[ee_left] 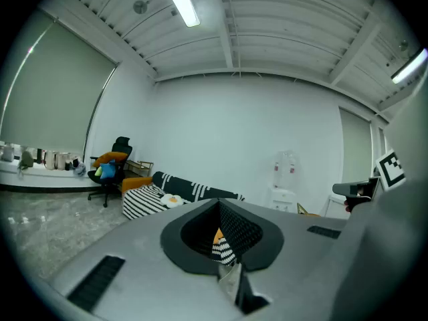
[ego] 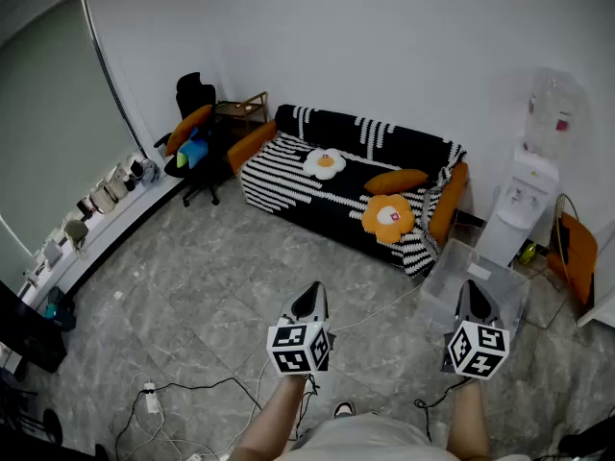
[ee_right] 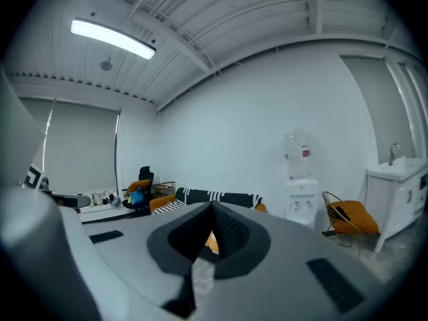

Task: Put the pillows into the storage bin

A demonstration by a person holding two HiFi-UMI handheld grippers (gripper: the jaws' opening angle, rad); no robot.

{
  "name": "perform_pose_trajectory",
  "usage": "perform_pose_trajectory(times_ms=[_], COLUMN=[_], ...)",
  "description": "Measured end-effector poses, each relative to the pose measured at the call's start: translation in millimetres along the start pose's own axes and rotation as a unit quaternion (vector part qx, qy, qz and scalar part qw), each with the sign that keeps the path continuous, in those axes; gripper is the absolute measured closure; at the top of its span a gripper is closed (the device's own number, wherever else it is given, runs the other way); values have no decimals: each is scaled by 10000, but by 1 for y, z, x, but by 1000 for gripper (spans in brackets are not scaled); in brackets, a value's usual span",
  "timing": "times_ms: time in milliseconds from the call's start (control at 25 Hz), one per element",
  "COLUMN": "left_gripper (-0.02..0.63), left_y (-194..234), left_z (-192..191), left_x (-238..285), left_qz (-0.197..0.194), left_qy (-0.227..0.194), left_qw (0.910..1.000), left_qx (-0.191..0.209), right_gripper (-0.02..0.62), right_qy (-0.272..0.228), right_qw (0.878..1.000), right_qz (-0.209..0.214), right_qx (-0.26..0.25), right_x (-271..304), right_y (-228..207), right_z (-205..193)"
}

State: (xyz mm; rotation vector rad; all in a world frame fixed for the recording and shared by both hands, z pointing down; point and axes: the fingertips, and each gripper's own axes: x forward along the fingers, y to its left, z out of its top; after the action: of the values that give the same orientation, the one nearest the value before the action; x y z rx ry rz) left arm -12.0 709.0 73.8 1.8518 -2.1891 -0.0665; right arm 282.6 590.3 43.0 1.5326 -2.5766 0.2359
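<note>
On the black-and-white striped sofa [ego: 317,195] lie three pillows: a white fried-egg pillow [ego: 326,163], a long orange pillow [ego: 395,181] and an orange flower pillow [ego: 388,217]. A clear storage bin [ego: 450,263] stands on the floor by the sofa's right end. My left gripper [ego: 311,294] hangs shut and empty over the floor, well short of the sofa. My right gripper [ego: 473,291] is shut and empty above the bin's near side. In the left gripper view the sofa [ee_left: 148,197] and fried-egg pillow [ee_left: 172,200] are far beyond the shut left gripper [ee_left: 219,207].
A black office chair [ego: 195,140] holding orange and blue cushions stands left of the sofa, beside a small wooden table [ego: 242,113]. A water dispenser [ego: 530,185] and an orange chair [ego: 573,248] are at the right. Cables and a power strip [ego: 151,399] lie on the floor.
</note>
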Motion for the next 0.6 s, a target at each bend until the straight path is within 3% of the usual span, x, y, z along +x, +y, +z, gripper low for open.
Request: perform_pose_trajectory(times_ms=[600], left_gripper=[600], left_y=[7], left_z=[-7], left_x=[11], left_qz=[89], left_qy=[112], left_qw=[9999], left_qx=[-33], right_gripper=[594], right_qy=[-122], right_qw=[9996], right_qz=[78], right_qx=[225], right_x=[10], right_y=[6], right_z=[-4])
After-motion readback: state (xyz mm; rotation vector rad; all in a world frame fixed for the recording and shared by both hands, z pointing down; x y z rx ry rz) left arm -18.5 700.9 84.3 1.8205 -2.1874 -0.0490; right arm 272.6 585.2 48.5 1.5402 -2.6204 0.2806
